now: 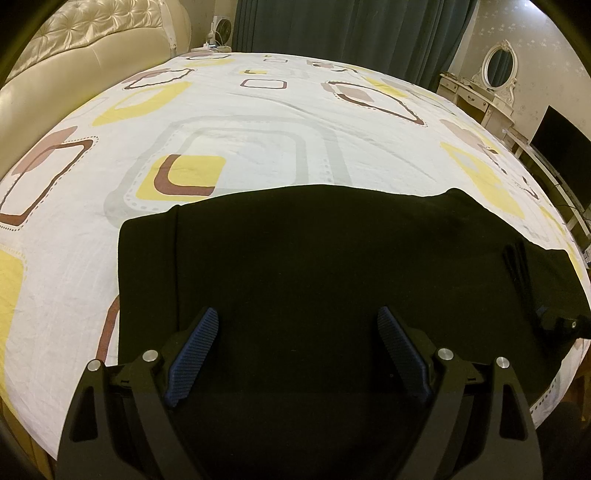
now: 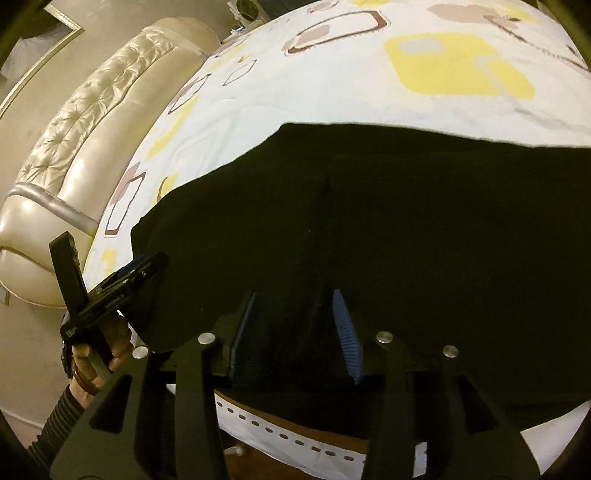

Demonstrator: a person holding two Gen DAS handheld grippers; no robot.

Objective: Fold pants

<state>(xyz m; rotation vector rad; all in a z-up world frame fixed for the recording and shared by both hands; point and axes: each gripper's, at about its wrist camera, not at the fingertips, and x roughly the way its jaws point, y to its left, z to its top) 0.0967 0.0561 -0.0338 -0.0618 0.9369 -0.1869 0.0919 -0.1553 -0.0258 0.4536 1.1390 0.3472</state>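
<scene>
Black pants (image 1: 332, 258) lie folded in a wide flat slab on the patterned sheet, near the bed's front edge. My left gripper (image 1: 298, 314) hovers over their left part, blue pads wide apart, nothing pinched. My right gripper (image 1: 515, 254) shows at the pants' right end. In the right wrist view the pants (image 2: 406, 203) fill the middle, and my right gripper (image 2: 295, 295) stands partly open low over them. A ridge of black cloth rises between its pads without being pressed. The left gripper (image 2: 112, 249) appears at the left, held by a hand (image 2: 92, 362).
The white sheet (image 1: 258, 110) with yellow and brown squares covers the bed beyond the pants. A cream tufted headboard (image 1: 92, 48) runs along the left. A dressing table with an oval mirror (image 1: 495, 74) and a dark screen (image 1: 561, 147) stand at the right. Dark curtains (image 1: 351, 29) hang behind.
</scene>
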